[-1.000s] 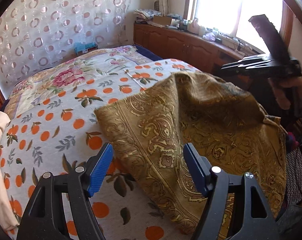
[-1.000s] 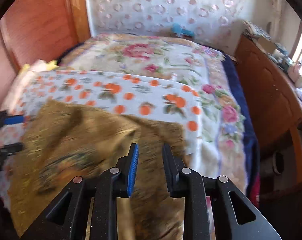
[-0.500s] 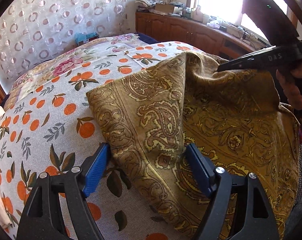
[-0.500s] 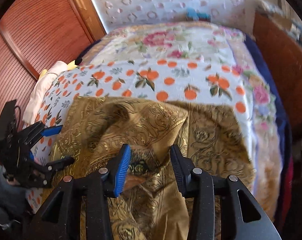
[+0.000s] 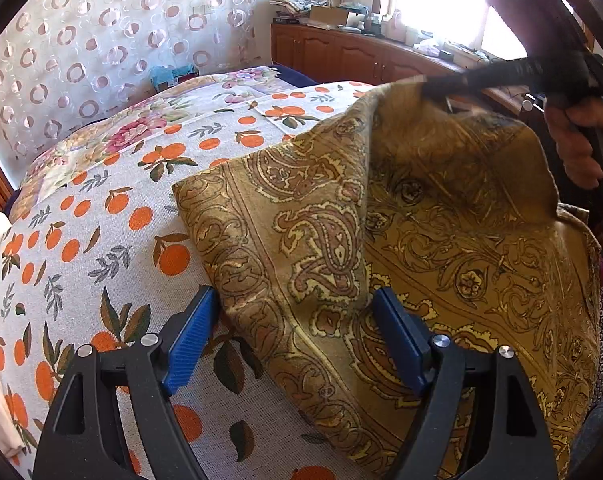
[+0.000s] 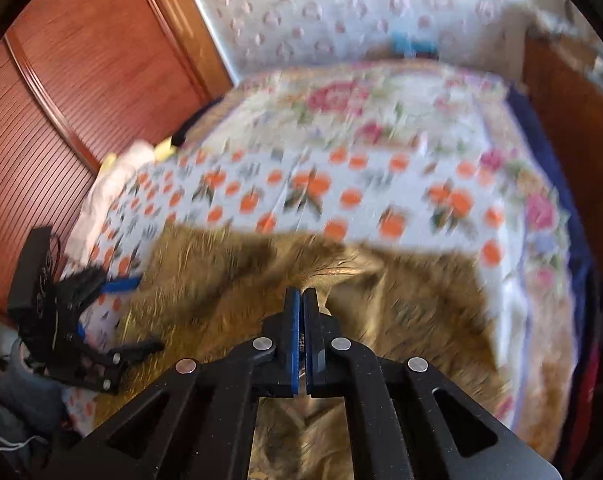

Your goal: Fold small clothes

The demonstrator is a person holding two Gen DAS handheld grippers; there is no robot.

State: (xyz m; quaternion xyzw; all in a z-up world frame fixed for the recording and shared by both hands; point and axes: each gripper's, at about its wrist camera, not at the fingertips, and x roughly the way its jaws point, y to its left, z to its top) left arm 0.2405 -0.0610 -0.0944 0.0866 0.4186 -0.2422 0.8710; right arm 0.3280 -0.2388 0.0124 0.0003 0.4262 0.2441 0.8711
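R gripper (image 6: 300, 300) pinches the gold paisley cloth (image 5: 381, 220), lifting 1 corner (blurry); L gripper (image 5: 297, 316) gapes wide astride its edge, w/o clamping.

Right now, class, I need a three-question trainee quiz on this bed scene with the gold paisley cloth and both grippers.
1. True or false: the right gripper is shut on the gold paisley cloth.
2. The left gripper is: A) open, B) shut on the cloth, C) out of view.
3. Fill in: the bedspread under the cloth is printed with ____.

Key: 1 true; 2 A; 3 oranges.
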